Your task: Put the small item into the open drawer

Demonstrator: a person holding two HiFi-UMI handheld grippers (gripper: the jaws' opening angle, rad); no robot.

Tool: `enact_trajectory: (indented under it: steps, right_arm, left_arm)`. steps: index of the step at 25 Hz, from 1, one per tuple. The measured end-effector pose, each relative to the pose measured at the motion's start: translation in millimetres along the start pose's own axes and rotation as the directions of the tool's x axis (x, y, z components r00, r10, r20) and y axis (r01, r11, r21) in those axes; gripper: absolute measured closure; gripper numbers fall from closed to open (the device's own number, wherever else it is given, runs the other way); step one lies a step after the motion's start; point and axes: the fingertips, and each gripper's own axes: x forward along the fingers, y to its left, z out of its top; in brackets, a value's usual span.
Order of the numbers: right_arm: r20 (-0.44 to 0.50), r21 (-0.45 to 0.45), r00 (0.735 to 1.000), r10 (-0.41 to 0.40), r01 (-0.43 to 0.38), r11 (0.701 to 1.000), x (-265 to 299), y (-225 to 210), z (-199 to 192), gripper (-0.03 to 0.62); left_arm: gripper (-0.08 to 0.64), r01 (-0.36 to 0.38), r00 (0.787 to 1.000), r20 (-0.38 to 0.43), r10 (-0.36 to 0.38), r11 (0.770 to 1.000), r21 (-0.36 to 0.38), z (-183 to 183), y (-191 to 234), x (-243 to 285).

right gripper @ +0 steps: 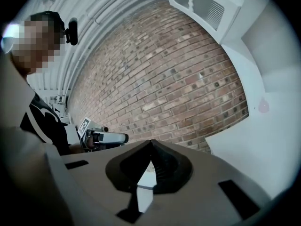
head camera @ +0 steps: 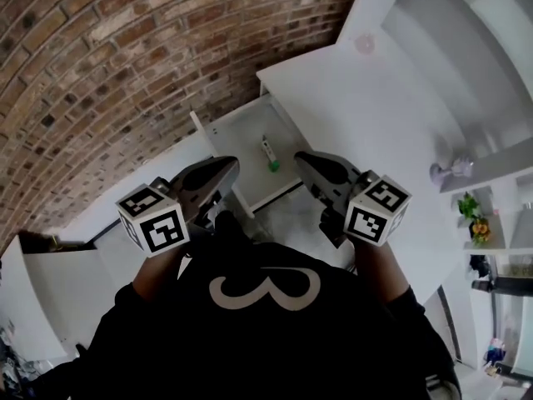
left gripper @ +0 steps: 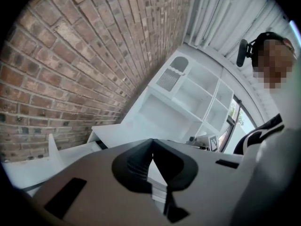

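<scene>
White desk (head camera: pixel 358 107) w/ open drawer (head camera: pixel 237 136) by brick wall (head camera: pixel 125 57) — small item (head camera: pixel 268 151) inside (L gripper (head camera: pixel 231 165), R gripper (head camera: pixel 301 157) fingers together)

**What the views keep back**

In the head view the small item (head camera: pixel 269 153) in the open drawer (head camera: pixel 237 136) is too small to name: a pale stick with a green end. The drawer's near left corner lies behind the left gripper (head camera: pixel 227 169). A purple object (head camera: pixel 450 172) on the shelf (head camera: pixel 498 162) is too blurred to identify. In the left gripper view the gripper's own body covers all of the drawer but one white wall.
</scene>
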Motion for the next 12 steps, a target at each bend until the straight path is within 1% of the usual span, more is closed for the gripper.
enact_trajectory:
  steps: [3,6,9,12]
  right_arm:
    - [0.042,-0.039,0.999,0.018,-0.017,0.999,-14.8,15.7,10.9,0.583]
    - [0.092,-0.051,0.995,0.043,-0.038,0.998,-27.2,28.5,23.1,0.583]
    - [0.125,-0.048,0.99,0.062,-0.056,0.997,-35.1,36.6,30.6,0.583]
    - [0.129,-0.07,0.99,0.059,-0.05,0.996,-39.7,38.6,31.0,0.583]
  left_arm:
    - [0.558,0.022,1.0,0.02,-0.023,0.999,0.047,7.8,-21.9,-3.6]
    - [0.558,0.037,0.999,0.028,-0.039,0.995,0.089,10.5,-38.0,-4.8]
    - [0.558,0.05,0.998,0.028,-0.054,0.993,0.106,9.9,-48.4,-3.3]
    - [0.558,0.061,0.998,0.025,-0.064,0.992,0.112,9.4,-53.7,0.0]
